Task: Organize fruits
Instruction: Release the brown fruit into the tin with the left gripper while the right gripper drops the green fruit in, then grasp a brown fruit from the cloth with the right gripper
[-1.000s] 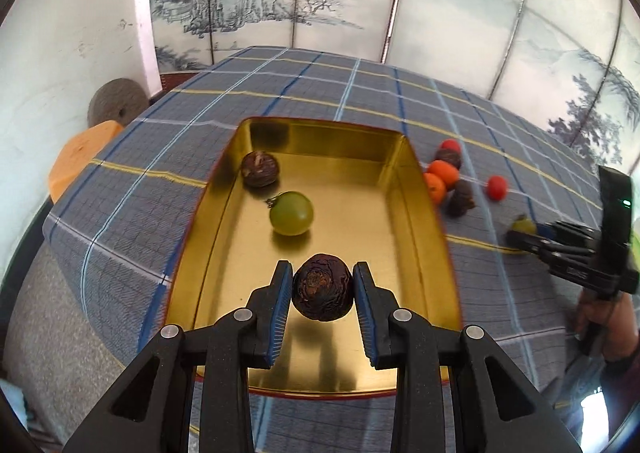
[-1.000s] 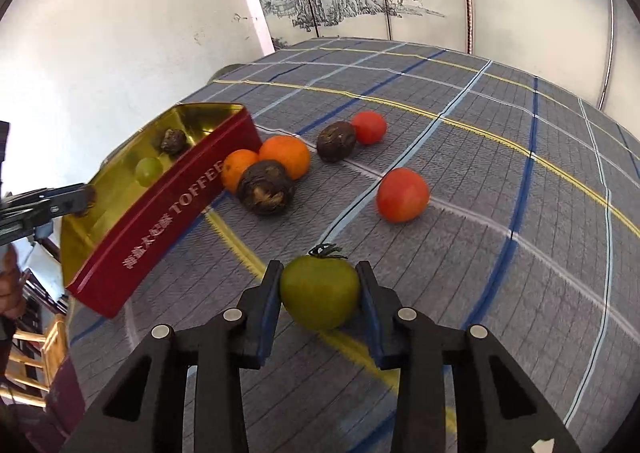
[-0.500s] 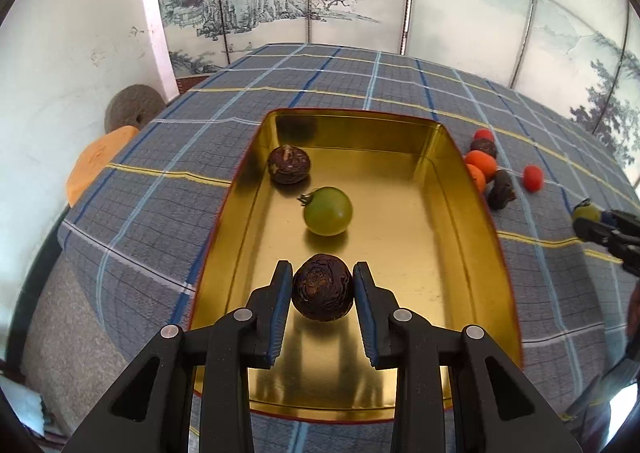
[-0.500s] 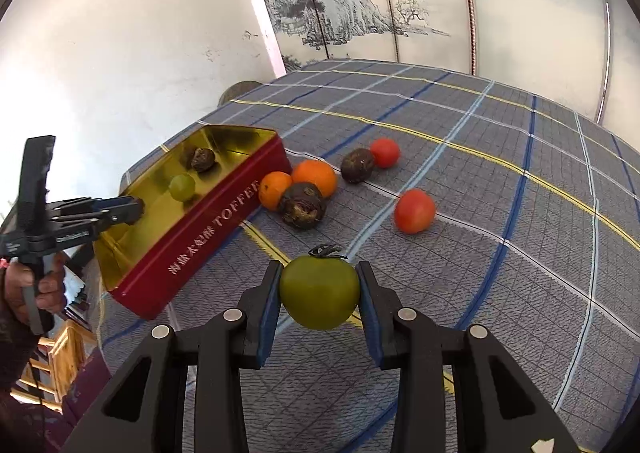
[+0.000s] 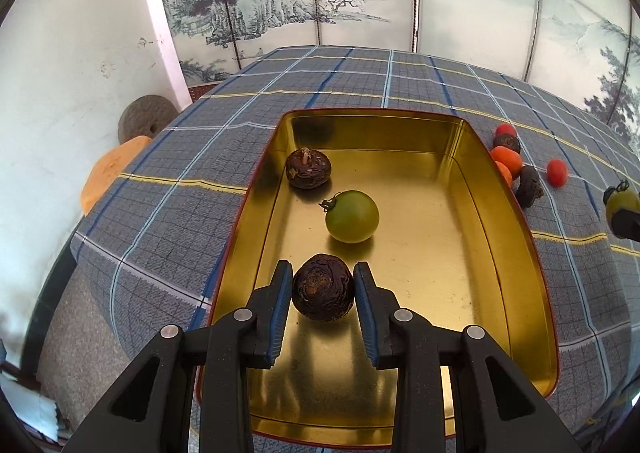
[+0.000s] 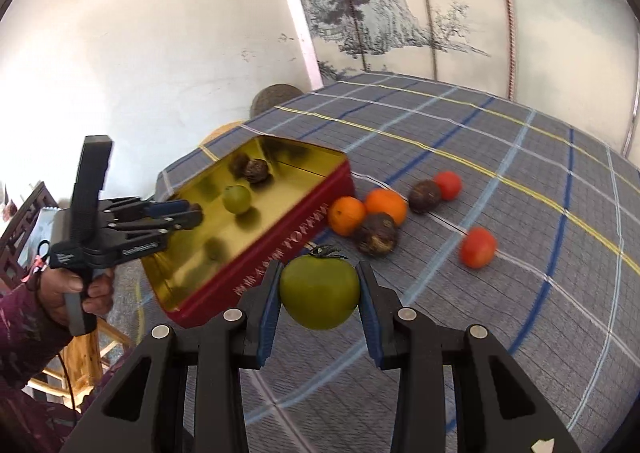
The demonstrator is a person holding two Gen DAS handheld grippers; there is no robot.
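My left gripper (image 5: pixel 323 289) is shut on a dark wrinkled fruit (image 5: pixel 322 287), low over the near end of the gold tin (image 5: pixel 520 237). Inside the tin lie a green tomato (image 5: pixel 352 216) and another dark fruit (image 5: pixel 308 168). My right gripper (image 6: pixel 319 289) is shut on a green tomato (image 6: pixel 319 291), held above the cloth beside the tin's red side wall (image 6: pixel 280 253). Across the tin, the left gripper (image 6: pixel 188 213) shows in the right wrist view, held by a hand (image 6: pixel 72 293).
Loose on the plaid cloth to the right of the tin lie two oranges (image 6: pixel 385 206), two red tomatoes (image 6: pixel 478 247) and two dark fruits (image 6: pixel 376 239). The table's edge drops away on the left, with an orange cushion (image 5: pixel 108 169) and a round stone (image 5: pixel 146 119) beyond.
The right gripper has lifted its green tomato off the cloth and carried it toward the tin. The left gripper has sunk slightly over the tin, still gripping the dark fruit.
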